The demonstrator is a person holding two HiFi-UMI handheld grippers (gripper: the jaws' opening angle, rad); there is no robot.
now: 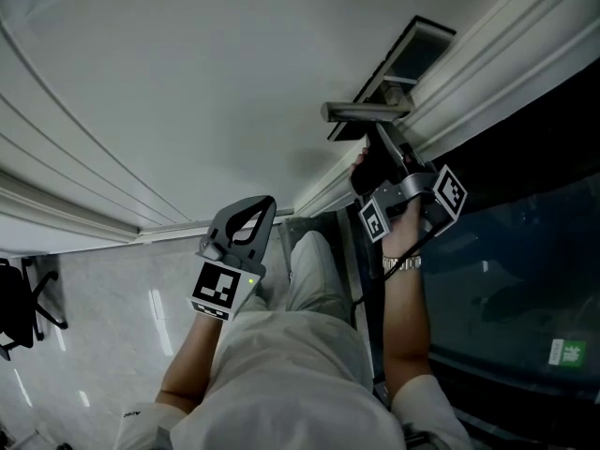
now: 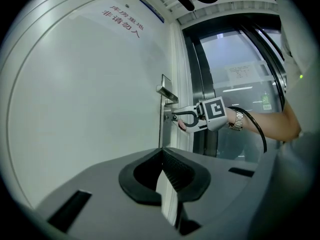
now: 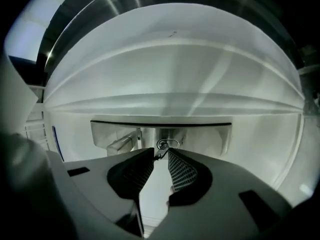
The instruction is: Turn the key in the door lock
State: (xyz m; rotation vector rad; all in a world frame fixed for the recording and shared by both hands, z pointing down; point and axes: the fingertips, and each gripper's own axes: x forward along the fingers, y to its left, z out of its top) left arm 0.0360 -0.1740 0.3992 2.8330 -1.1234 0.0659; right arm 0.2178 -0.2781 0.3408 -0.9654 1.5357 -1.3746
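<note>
We are holding the right gripper (image 3: pixel 160 155), jaws slightly apart, around the key (image 3: pixel 161 149) between them, and the left gripper (image 2: pixel 161 153) with jaws together, empty.

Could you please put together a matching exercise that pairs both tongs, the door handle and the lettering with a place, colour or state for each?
Things:
1. left tongs
2. right tongs
3. door handle
4. lettering

Descriptions:
A. red, high on the door
B. tips at the key
C. silver, jutting out from the door
D. tips together, nothing between them, held away from the door

Pairs: 1-D, 2-B, 3-C, 4-A.
</note>
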